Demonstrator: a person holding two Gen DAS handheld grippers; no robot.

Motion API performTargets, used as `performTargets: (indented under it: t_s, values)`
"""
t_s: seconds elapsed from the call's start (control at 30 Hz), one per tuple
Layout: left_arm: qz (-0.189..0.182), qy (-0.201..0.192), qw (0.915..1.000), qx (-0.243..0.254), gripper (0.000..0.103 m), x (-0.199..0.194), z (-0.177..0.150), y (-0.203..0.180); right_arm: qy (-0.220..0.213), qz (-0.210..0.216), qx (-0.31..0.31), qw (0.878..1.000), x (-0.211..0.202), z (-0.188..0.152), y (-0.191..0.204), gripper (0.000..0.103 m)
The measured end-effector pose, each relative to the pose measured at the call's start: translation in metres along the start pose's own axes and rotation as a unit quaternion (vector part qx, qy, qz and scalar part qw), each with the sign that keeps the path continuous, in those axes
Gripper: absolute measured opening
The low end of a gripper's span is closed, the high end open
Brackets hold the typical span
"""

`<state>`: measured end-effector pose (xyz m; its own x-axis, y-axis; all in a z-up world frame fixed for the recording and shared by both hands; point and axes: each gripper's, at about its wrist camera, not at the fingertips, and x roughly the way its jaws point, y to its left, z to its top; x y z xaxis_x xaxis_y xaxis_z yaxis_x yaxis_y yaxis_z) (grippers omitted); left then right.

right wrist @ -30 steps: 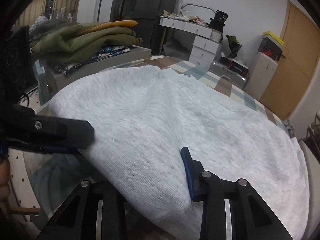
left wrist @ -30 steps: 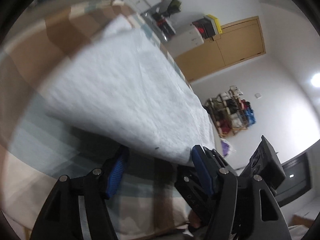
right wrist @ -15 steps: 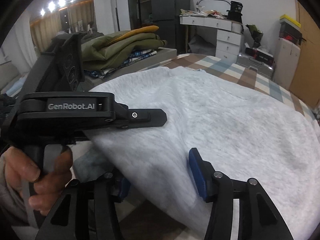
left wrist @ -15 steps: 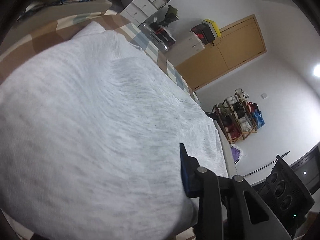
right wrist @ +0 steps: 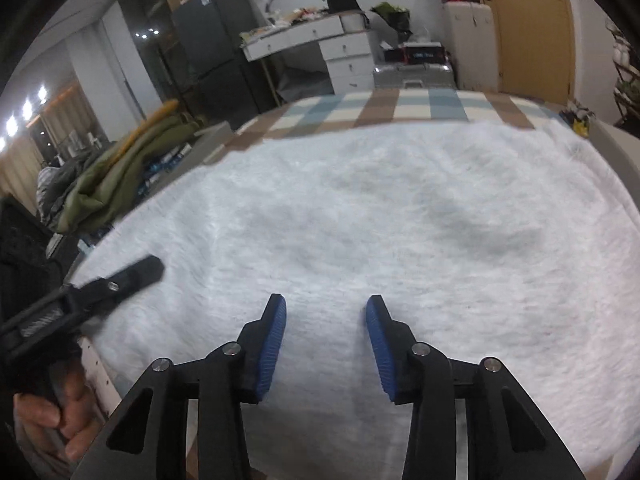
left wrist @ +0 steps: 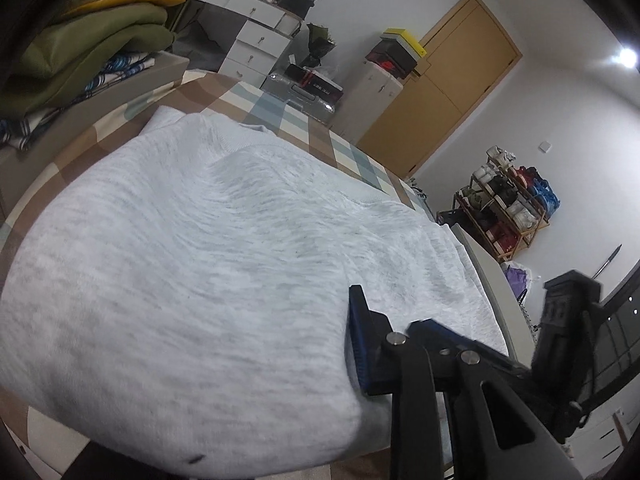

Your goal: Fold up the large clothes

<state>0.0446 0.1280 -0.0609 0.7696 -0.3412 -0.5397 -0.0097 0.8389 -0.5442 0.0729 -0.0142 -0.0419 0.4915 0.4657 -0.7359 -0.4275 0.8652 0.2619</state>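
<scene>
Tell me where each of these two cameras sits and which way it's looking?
Left wrist: rides the left gripper, looking along it across the grey garment toward the door; one blue pad shows, cloth hides the other.
Right wrist: rides the right gripper, looking down over the garment toward the drawers; both its fingers show, jaws apart above the cloth, plus the person's hand holding the left gripper.
Shared: garment, checked bed cover, green coat pile, drawers, door.

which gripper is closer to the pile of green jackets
Left. The left gripper grips the grey garment at the edge facing the green jacket pile; the right gripper hovers open over the garment, farther away.
</scene>
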Motion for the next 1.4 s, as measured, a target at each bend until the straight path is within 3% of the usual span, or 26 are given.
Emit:
performTargets:
  t_s: [0.13,0.23,0.37,0.5,0.67,0.73,0.8,0.83,0.87,0.93,1.0,1.07,1.1,1.2,1.3,1.33,1.4]
  values:
    - [0.019,-0.015,0.9958,0.088,0.021,0.001,0.005,-0.029,-0.012,0.019,0.028,0.999,0.000,-0.008,-0.006,0.040]
    - [0.014,-0.024,0.9820,0.187,0.021,0.004,0.013,-0.066,-0.014,0.057,0.063,0.996,-0.001,-0.008,-0.020,0.038]
    - [0.003,-0.011,0.9368,0.350,0.020,0.018,0.010,-0.126,-0.015,0.103,0.105,0.989,-0.005,-0.011,-0.040,0.029]
    - [-0.015,0.031,0.8895,0.456,0.020,0.042,0.008,-0.167,-0.007,0.158,0.148,0.976,-0.003,-0.015,-0.062,0.019]
    - [-0.025,0.065,0.8526,0.518,0.019,0.066,-0.005,-0.193,0.002,0.175,0.156,0.972,-0.002,-0.016,-0.067,0.010]
    - [-0.020,0.067,0.8484,0.525,0.019,0.071,-0.008,-0.197,0.006,0.150,0.147,0.978,-0.013,-0.016,-0.066,0.010]
    - [-0.016,0.069,0.8496,0.523,0.019,0.071,-0.006,-0.197,-0.010,0.105,0.116,0.988,-0.036,-0.017,-0.063,0.014]
    - [-0.014,0.069,0.8499,0.522,0.019,0.070,-0.006,-0.197,-0.036,0.071,0.095,0.992,-0.053,-0.017,-0.061,0.032]
    - [-0.011,0.068,0.8495,0.523,0.019,0.067,-0.007,-0.197,-0.059,0.036,0.078,0.995,-0.068,-0.019,-0.060,0.057]
    - [-0.009,0.066,0.8462,0.529,0.019,0.063,-0.008,-0.198,-0.076,-0.022,0.053,0.995,-0.085,-0.023,-0.064,0.067]
    - [-0.011,0.065,0.8432,0.534,0.019,0.060,-0.010,-0.202,-0.056,-0.031,0.066,0.996,-0.080,-0.028,-0.076,0.066]
    - [-0.013,0.063,0.8385,0.541,0.017,0.058,-0.012,-0.204,-0.014,-0.026,0.092,0.995,-0.060,-0.033,-0.088,0.056]
    - [-0.017,0.062,0.8350,0.546,0.017,0.057,-0.014,-0.205,-0.003,-0.024,0.100,0.995,-0.055,-0.036,-0.094,0.057]
    - [-0.031,0.070,0.8227,0.563,0.016,0.055,-0.022,-0.207,-0.010,-0.013,0.104,0.994,-0.054,-0.037,-0.098,0.059]
    - [-0.053,0.089,0.7980,0.594,0.016,0.066,-0.034,-0.218,-0.016,0.032,0.135,0.990,-0.060,-0.041,-0.115,0.059]
    - [-0.059,0.099,0.7876,0.605,0.016,0.071,-0.038,-0.221,-0.020,0.041,0.144,0.988,-0.065,-0.041,-0.123,0.052]
    - [-0.065,0.120,0.7685,0.625,0.011,0.084,-0.051,-0.229,-0.027,0.010,0.167,0.986,-0.078,-0.037,-0.132,0.047]
